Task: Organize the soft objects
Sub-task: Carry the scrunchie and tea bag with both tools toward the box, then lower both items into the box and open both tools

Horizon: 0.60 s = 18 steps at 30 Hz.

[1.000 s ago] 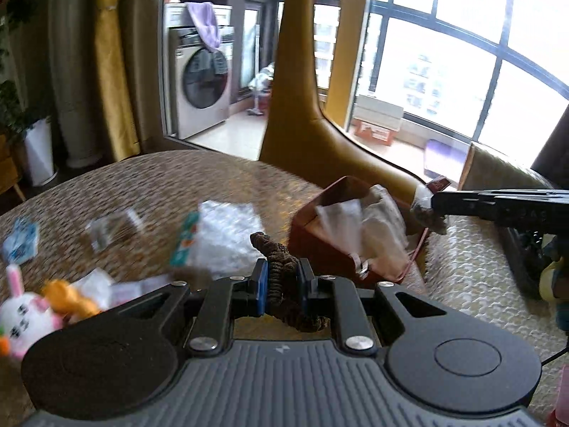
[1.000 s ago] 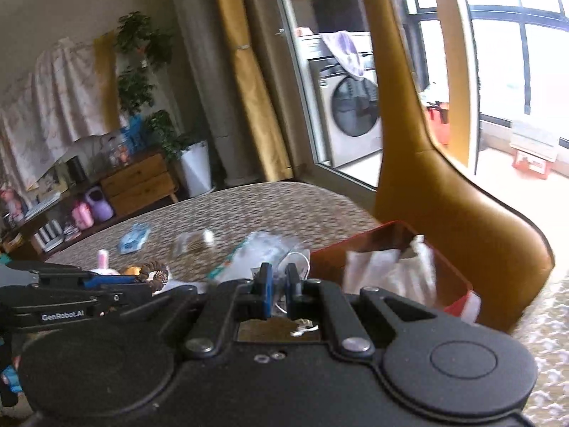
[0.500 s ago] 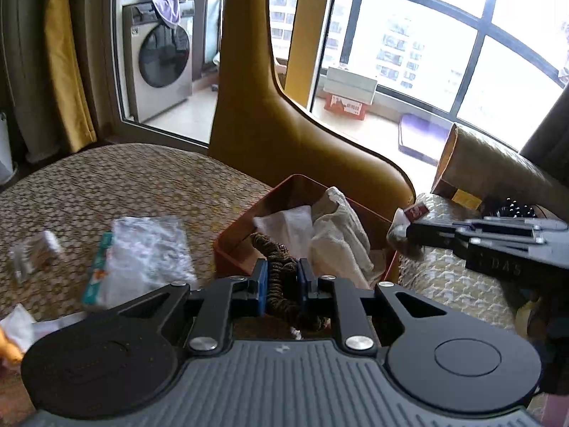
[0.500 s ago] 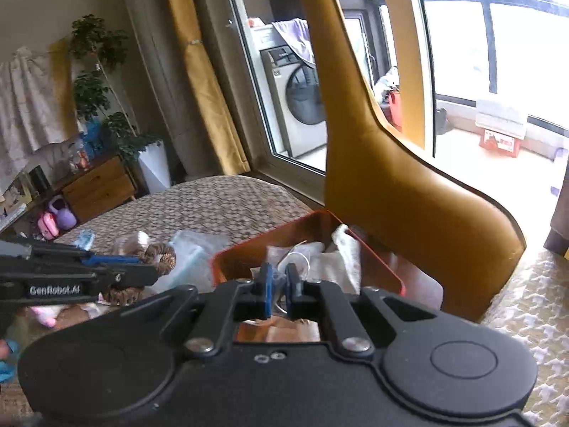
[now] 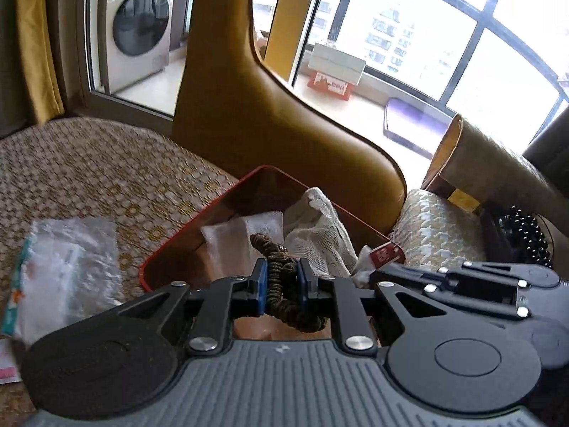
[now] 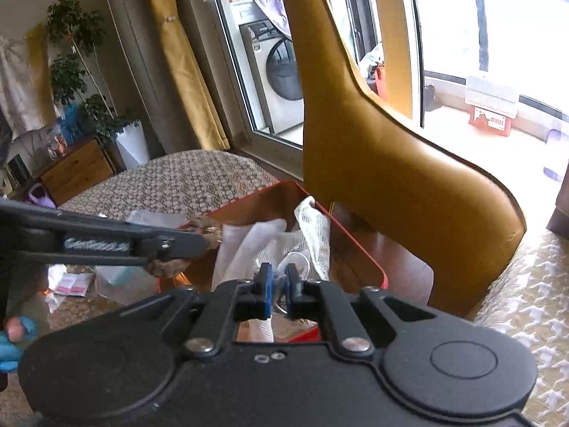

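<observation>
My left gripper (image 5: 281, 286) is shut on a brown braided scrunchie (image 5: 284, 281) and holds it over the near edge of the red box (image 5: 227, 195). The box holds white mesh cloth (image 5: 320, 227) and a white pouch (image 5: 231, 242). My right gripper (image 6: 279, 288) is shut on a small clear wrapped item (image 6: 281, 279) over the same red box (image 6: 355, 245), just right of the left gripper (image 6: 199, 242). The right gripper also shows in the left wrist view (image 5: 373, 272), with a white and red packet at its tip.
A clear plastic bag (image 5: 64, 267) lies on the patterned tablecloth (image 5: 89, 174) left of the box. A mustard chair back (image 6: 373, 163) stands right behind the box. A patterned cushion (image 5: 434, 235) and black beads (image 5: 530, 235) lie to the right.
Both grippers have moved towards the red box and now hang over it, close together. The scrunchie stays held in the left gripper. The toys at the left have left the view.
</observation>
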Motion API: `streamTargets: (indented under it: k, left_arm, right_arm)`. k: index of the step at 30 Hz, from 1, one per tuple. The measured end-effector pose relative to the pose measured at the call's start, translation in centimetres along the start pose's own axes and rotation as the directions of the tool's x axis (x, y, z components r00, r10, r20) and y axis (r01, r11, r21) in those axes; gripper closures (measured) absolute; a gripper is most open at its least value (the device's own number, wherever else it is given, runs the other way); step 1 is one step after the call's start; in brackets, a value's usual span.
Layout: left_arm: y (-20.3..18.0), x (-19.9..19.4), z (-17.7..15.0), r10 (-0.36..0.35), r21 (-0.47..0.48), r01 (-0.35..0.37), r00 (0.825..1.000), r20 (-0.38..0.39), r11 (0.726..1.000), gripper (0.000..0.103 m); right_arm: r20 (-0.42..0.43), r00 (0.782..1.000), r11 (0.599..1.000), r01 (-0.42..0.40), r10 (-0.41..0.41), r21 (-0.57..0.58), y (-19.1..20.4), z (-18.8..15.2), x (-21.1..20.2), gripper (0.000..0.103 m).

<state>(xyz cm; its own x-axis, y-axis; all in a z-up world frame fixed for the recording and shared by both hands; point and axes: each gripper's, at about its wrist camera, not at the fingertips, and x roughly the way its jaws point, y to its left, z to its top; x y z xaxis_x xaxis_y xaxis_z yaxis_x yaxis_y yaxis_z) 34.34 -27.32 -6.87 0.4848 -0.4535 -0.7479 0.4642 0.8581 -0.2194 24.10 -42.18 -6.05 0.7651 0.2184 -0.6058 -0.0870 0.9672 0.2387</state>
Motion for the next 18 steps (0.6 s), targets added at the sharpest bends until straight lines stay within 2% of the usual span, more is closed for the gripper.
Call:
streamTargets:
  k: [10,18]
  left_arm:
    - [0.8,4.0,0.3,0.027,-0.005,-0.028,0.998,-0.062,1.0,0.086]
    - [0.6,5.4,-0.3,0.073,0.028,-0.071,0.993,-0.096,0.997,0.086]
  right_arm:
    - [-0.057,0.998,1.0,-0.007,0.005,-0.022,0.2,-0.5,2.9,0.096]
    - [-0.082,0.997,1.0,-0.001,-0.001,-0.022,0.2,-1.0,3.8,0.095]
